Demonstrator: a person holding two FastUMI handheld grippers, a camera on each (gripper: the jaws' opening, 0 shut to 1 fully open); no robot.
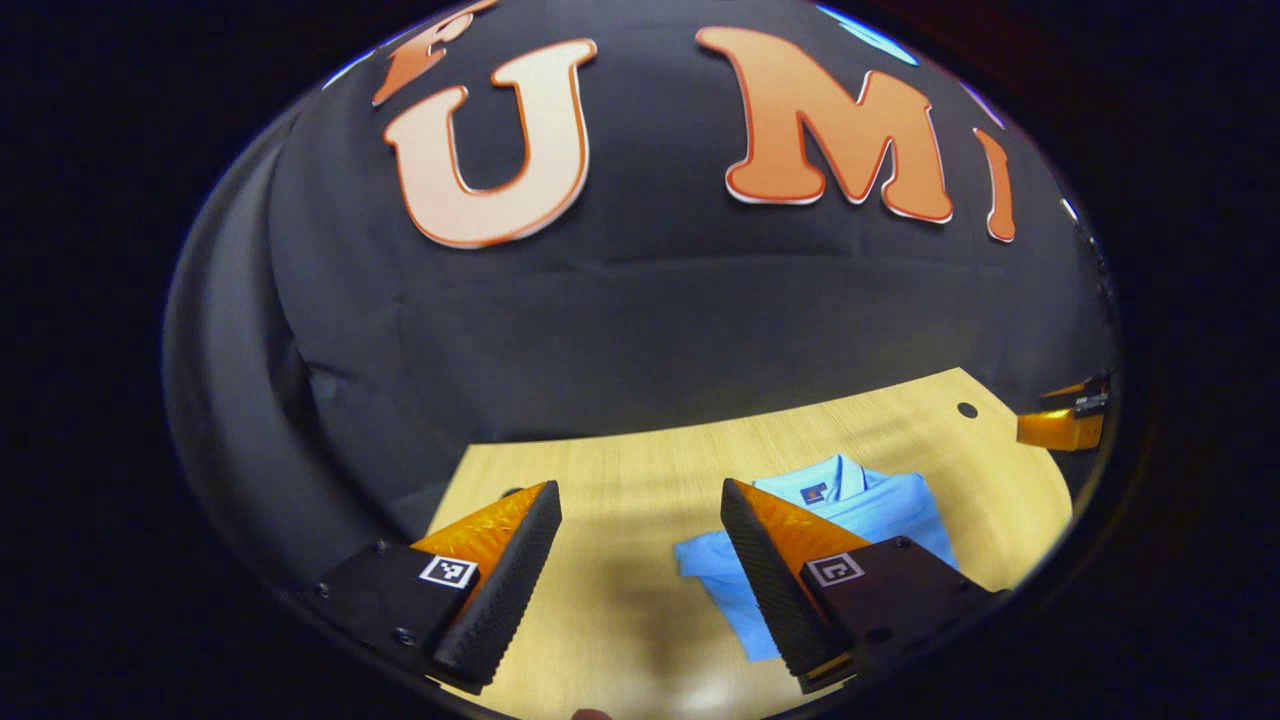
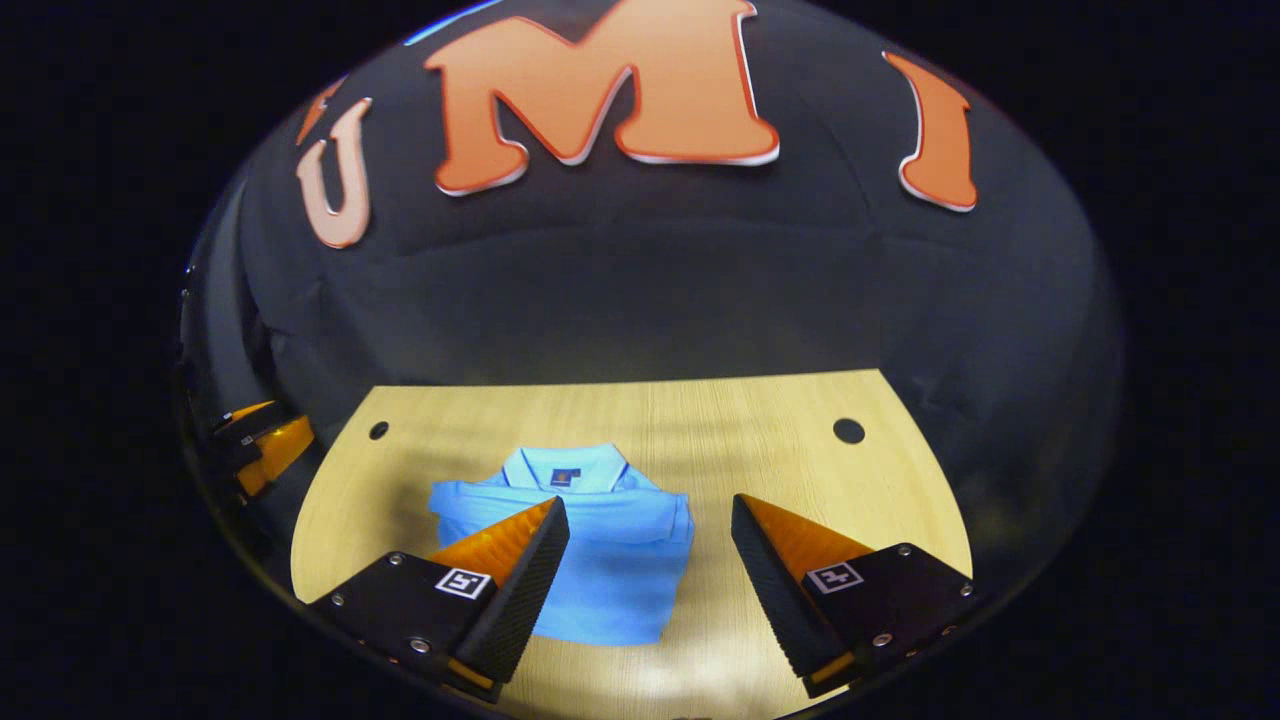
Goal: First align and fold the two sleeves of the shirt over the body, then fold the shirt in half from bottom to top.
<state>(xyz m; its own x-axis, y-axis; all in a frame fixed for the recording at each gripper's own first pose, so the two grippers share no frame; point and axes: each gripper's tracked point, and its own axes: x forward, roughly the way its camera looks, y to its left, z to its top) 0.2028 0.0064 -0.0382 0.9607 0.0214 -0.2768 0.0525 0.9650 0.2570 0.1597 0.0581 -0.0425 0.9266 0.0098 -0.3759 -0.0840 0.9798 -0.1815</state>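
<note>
Both folds are judged complete, the shirt [image 2: 600, 560] being seen as a compact collar-up rectangle on the table [image 2: 800, 420], while left gripper [image 1: 640, 570] and right gripper [image 2: 650, 580] are held wide apart, empty, above it.

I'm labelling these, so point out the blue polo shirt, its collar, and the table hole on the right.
blue polo shirt [image 2: 620, 580]: right gripper view, front panel.
collar [image 2: 600, 465]: right gripper view, right flap.
table hole [image 2: 848, 431]: right gripper view, centre.
</note>
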